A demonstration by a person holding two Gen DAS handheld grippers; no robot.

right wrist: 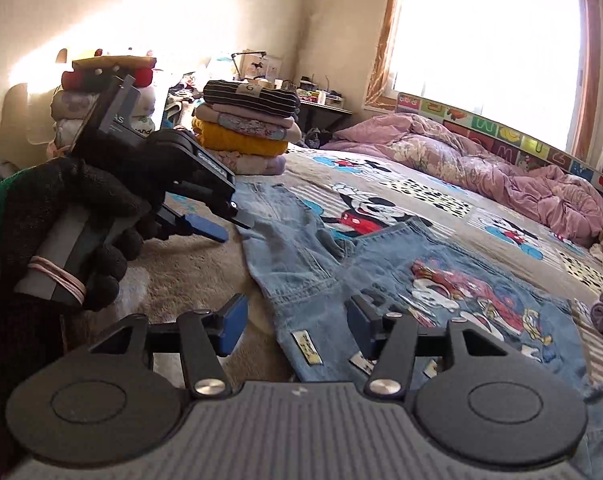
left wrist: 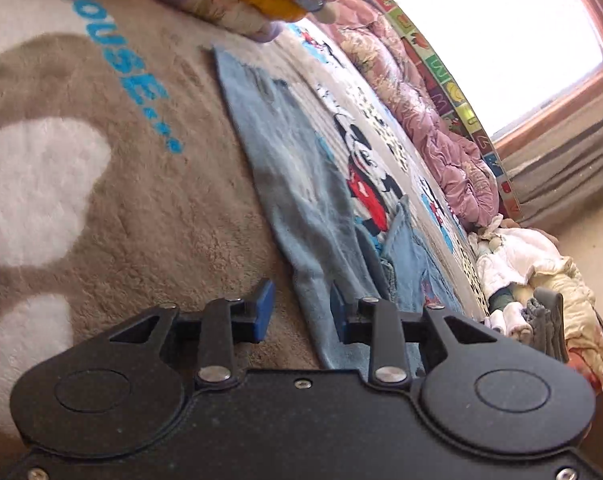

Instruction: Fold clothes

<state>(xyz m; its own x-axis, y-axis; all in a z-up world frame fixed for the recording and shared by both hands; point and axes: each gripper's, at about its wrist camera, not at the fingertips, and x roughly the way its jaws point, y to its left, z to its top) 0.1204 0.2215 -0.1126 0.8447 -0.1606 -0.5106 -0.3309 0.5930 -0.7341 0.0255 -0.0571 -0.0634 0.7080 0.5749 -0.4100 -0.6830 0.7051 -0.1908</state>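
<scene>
Light blue jeans [right wrist: 301, 264] with a cartoon print lie flat on the bed, one leg stretching away from me. My right gripper [right wrist: 296, 330] is open, low over the near edge of the jeans, its blue pads [right wrist: 233, 326] on either side of that edge. My left gripper [right wrist: 225, 226], held by a black-gloved hand [right wrist: 81, 216], hovers open at the left side of the leg. In the left wrist view the left gripper [left wrist: 300, 314] is open over the edge of the jeans [left wrist: 297, 184], where denim meets the beige fleece blanket [left wrist: 141, 208].
A stack of folded clothes [right wrist: 245, 132] stands at the far end of the bed, with a second stack [right wrist: 101, 96] to its left. A crumpled pink duvet [right wrist: 481, 164] lies along the window side. Loose garments [left wrist: 521, 264] are piled beyond the jeans in the left wrist view.
</scene>
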